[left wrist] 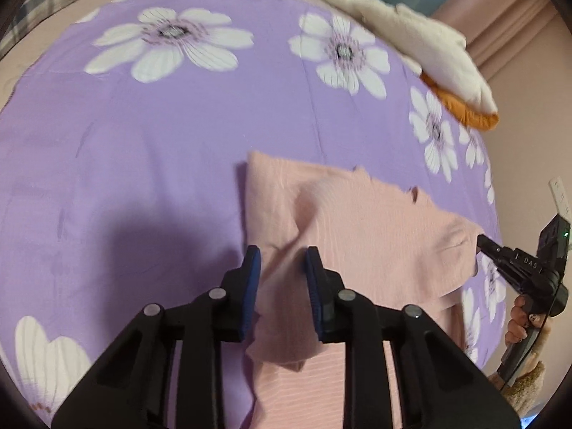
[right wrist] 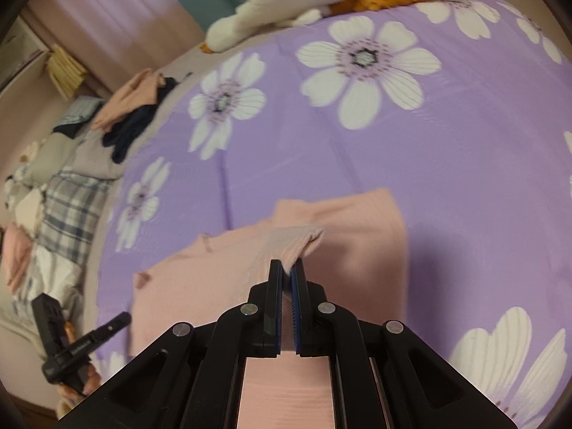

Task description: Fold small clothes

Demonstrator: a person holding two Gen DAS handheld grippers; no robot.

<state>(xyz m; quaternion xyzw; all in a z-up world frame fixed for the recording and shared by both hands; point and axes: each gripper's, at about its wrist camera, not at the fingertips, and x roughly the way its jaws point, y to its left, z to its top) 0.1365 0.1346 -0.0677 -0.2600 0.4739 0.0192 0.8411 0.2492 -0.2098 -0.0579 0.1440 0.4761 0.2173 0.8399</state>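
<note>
Pink ribbed top [left wrist: 357, 228] lay partly folded on the purple flowered bedspread [left wrist: 143, 143]. The right gripper [right wrist: 286, 268] was clamped tight on a bunched edge of that top. The left gripper [left wrist: 282, 261] straddled a raised fold with a narrow gap, its blue pads [left wrist: 252, 271] not plainly pressing the cloth. A white plush toy [left wrist: 411, 32] lay at the bed's far edge.
</note>
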